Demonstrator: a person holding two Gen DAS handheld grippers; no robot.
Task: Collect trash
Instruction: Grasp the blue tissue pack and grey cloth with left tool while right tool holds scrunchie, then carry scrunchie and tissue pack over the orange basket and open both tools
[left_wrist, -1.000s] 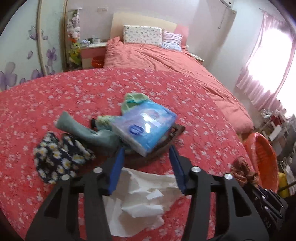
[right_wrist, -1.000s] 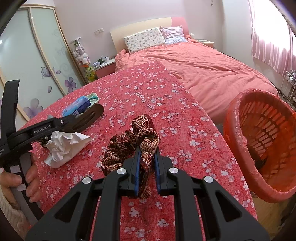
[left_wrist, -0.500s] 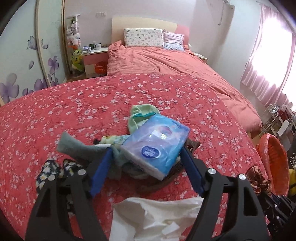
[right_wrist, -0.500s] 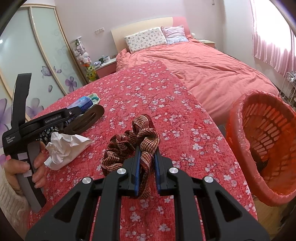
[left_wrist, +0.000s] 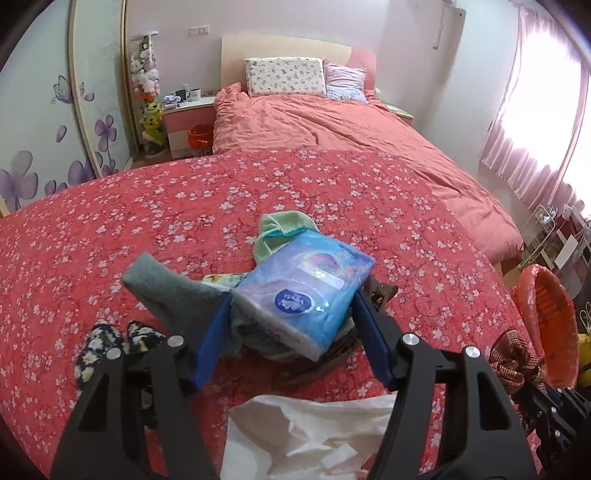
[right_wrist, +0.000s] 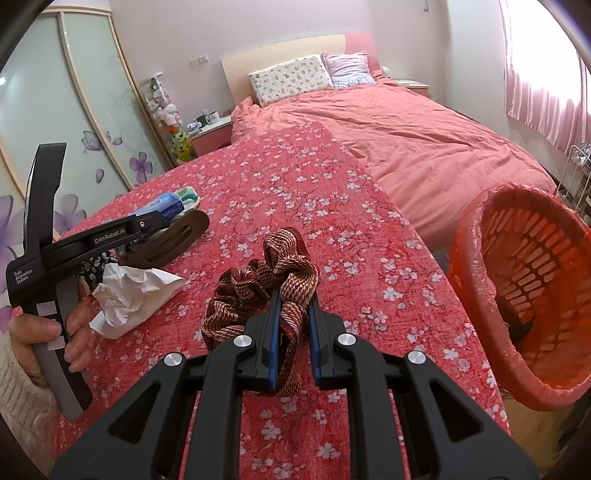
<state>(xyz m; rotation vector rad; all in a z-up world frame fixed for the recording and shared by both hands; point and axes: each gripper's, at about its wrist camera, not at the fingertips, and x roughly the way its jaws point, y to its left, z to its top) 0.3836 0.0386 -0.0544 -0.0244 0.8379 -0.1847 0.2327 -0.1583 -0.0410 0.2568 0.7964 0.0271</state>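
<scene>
My left gripper (left_wrist: 291, 325) is open, its blue fingers on either side of a blue tissue pack (left_wrist: 306, 291) that lies on a pile of cloths. Crumpled white paper (left_wrist: 314, 435) lies below the gripper, also in the right wrist view (right_wrist: 129, 291). My right gripper (right_wrist: 293, 328) is shut on a brown woven band (right_wrist: 273, 280), held just above the red floral bedspread (right_wrist: 332, 229). The band also shows at the left wrist view's right edge (left_wrist: 517, 360). An orange basket (right_wrist: 524, 273) lined with a red bag stands to the right.
A grey cloth (left_wrist: 170, 295), a green sock (left_wrist: 280, 229), a black daisy-print cloth (left_wrist: 107, 347) and a brown belt (right_wrist: 173, 236) lie around the tissue pack. The pink duvet and pillows (left_wrist: 284, 75) lie farther back. A bedside table (left_wrist: 184, 122) stands at the back left.
My left gripper has lifted off the white paper and moved forward, so its open fingers now flank the tissue pack. My right gripper has stayed shut on the band, nearly still.
</scene>
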